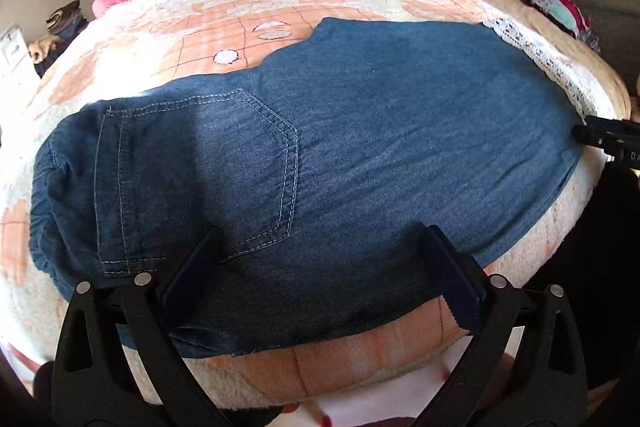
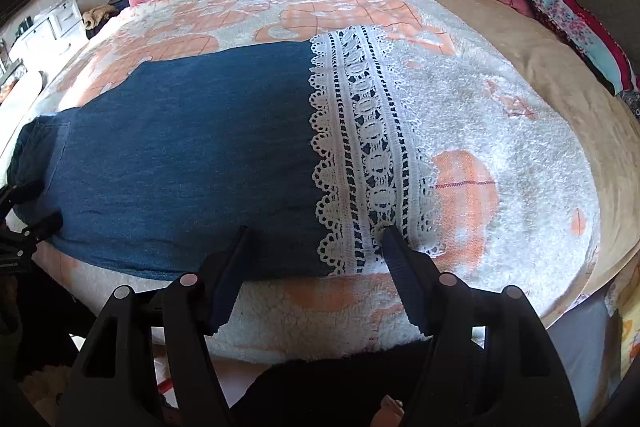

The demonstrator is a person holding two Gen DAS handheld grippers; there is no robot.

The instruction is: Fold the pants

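The pants point(image 1: 360, 131) lay soft and limp, so both my fingers point(image 1: 320, 251) point(image 2: 316, 247) hung open, empty, over their near edge.

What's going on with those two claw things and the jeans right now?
Left gripper open above the waist end, near the back pocket. Right gripper open at the lace hem. Pants lie flat on the bed blanket. Nothing in the way.

Blue denim pants point(image 1: 360, 115), apparently folded lengthwise, flat, white lace hem point(image 2: 372, 147)
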